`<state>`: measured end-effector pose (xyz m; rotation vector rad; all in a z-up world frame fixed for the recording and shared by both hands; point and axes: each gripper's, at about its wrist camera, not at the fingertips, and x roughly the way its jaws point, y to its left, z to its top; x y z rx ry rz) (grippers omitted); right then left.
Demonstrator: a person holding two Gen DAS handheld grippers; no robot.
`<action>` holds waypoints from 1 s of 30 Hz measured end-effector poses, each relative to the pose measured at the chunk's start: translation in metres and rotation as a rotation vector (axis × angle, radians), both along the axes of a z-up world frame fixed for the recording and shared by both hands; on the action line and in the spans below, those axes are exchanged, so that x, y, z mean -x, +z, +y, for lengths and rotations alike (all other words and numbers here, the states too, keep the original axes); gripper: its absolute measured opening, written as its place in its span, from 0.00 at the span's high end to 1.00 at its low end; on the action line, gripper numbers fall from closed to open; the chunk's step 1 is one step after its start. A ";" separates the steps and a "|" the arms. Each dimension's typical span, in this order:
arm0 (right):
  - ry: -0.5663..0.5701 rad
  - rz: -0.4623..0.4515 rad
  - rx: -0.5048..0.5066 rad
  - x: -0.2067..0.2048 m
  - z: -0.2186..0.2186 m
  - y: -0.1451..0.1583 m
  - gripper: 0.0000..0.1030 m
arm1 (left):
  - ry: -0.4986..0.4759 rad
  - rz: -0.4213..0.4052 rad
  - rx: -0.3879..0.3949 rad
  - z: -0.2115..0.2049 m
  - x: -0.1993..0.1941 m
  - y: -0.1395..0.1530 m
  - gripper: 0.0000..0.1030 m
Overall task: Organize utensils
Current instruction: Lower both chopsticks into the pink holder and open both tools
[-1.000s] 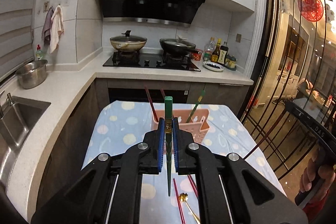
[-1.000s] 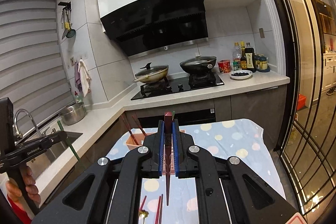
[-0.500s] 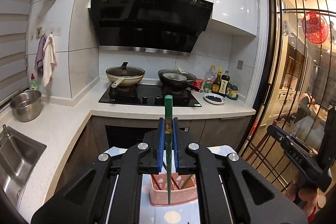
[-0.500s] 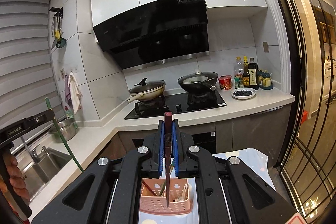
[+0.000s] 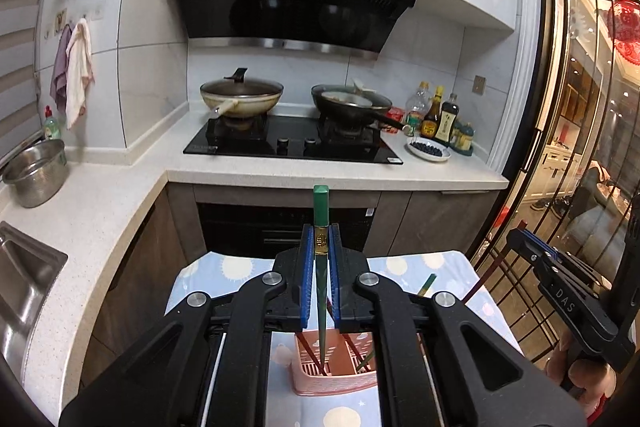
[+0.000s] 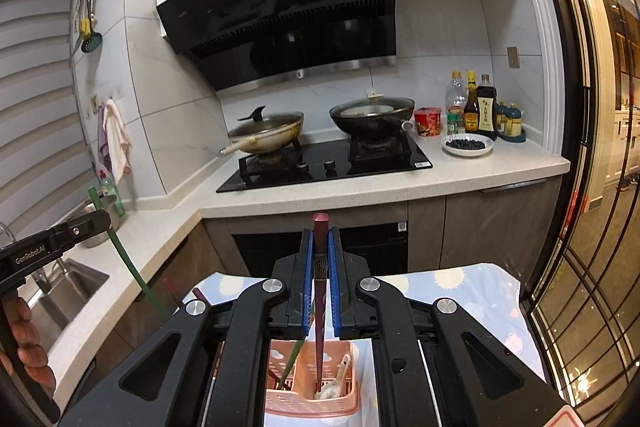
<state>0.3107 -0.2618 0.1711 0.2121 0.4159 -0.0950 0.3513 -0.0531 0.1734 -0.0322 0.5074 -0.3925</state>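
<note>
A: Kitchen corner, patterned tablecloth (image 5: 208, 279) over a small table, stove counter (image 5: 332, 175) behind. Pink caddy (image 5: 336, 377) is sitting on the cloth right under both tools

B: Grips?

A: Left gripper (image 5: 320, 291) is clamping a green chopstick (image 5: 321, 227), tip hanging over the caddy's left section. Right gripper (image 6: 320, 291) is clamping a dark red chopstick (image 6: 320, 267), tip pointing into the compartment with the white spoon (image 6: 334, 385)

B: How to drop clean?

A: I'd be keeping each stick near vertical, lowering the tip past the rim before releasing, one tool at a time

B: Obstacles?

A: Chopsticks already standing in the caddy are leaning across the openings, so tips could be snagging on them. Both tools are crowding one small basket; a nudge could be tipping it
</note>
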 end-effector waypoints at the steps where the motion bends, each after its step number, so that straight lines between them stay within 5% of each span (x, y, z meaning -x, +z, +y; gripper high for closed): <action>1: 0.000 0.006 0.001 -0.003 0.001 -0.002 0.93 | 0.000 0.006 -0.001 0.000 -0.002 -0.002 0.93; 9: 0.018 0.043 0.023 -0.015 0.009 -0.015 0.92 | 0.022 0.038 -0.005 -0.001 -0.009 -0.018 0.90; 11: -0.005 0.030 0.049 -0.010 0.011 -0.015 0.74 | 0.045 0.032 -0.013 -0.001 -0.008 -0.019 0.61; 14: -0.013 0.008 0.061 -0.003 0.012 -0.012 0.66 | 0.073 0.007 -0.022 0.001 -0.002 -0.019 0.45; 30: 0.011 0.029 0.035 0.067 0.015 -0.016 0.65 | 0.083 -0.007 -0.024 0.021 0.048 -0.017 0.34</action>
